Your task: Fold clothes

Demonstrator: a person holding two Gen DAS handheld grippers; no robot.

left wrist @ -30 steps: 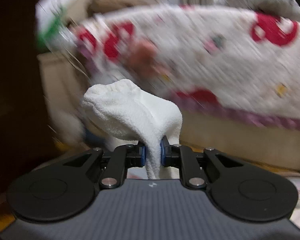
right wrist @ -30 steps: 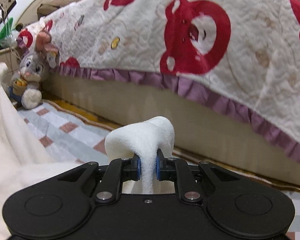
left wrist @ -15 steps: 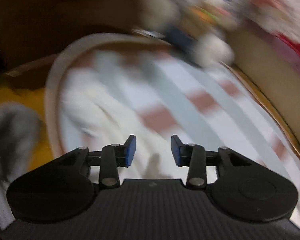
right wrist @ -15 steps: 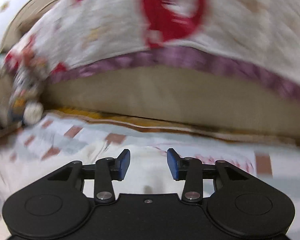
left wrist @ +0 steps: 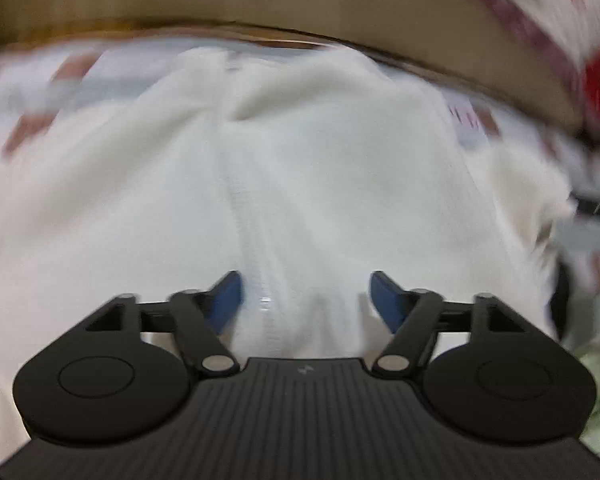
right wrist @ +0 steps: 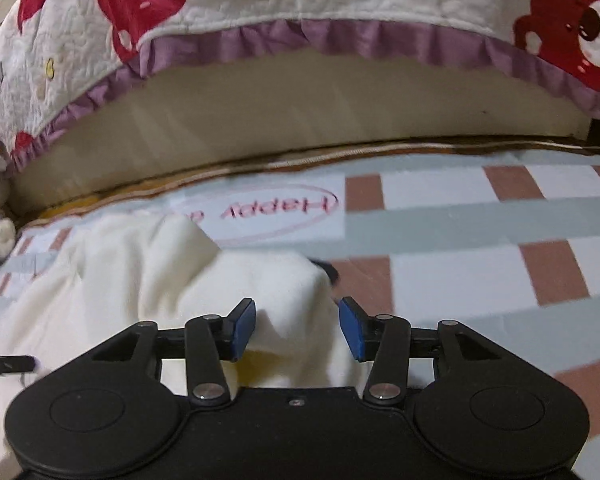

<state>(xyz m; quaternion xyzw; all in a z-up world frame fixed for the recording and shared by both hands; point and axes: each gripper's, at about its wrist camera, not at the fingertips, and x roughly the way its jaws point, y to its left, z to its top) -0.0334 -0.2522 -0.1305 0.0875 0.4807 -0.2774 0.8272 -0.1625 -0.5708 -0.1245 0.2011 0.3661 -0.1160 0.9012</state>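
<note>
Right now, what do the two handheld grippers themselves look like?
Both are matt black with blue pads. The left gripper has a ribbed dark grey top plate bearing a small pale logo, round side discs and silver pivot pins on angled link arms. The right gripper has the same build with a smooth black plate and a small centre screw. No cables or sleeves show.

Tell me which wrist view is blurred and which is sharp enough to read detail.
Left wrist view: motion-smeared, so the white garment and the quilt lose texture; only the left tongs are crisp. Right wrist view: mostly sharp, with readable mat lettering and quilt stitching, slight blur at the garment's edge, fisheye bending of straight lines.
</note>
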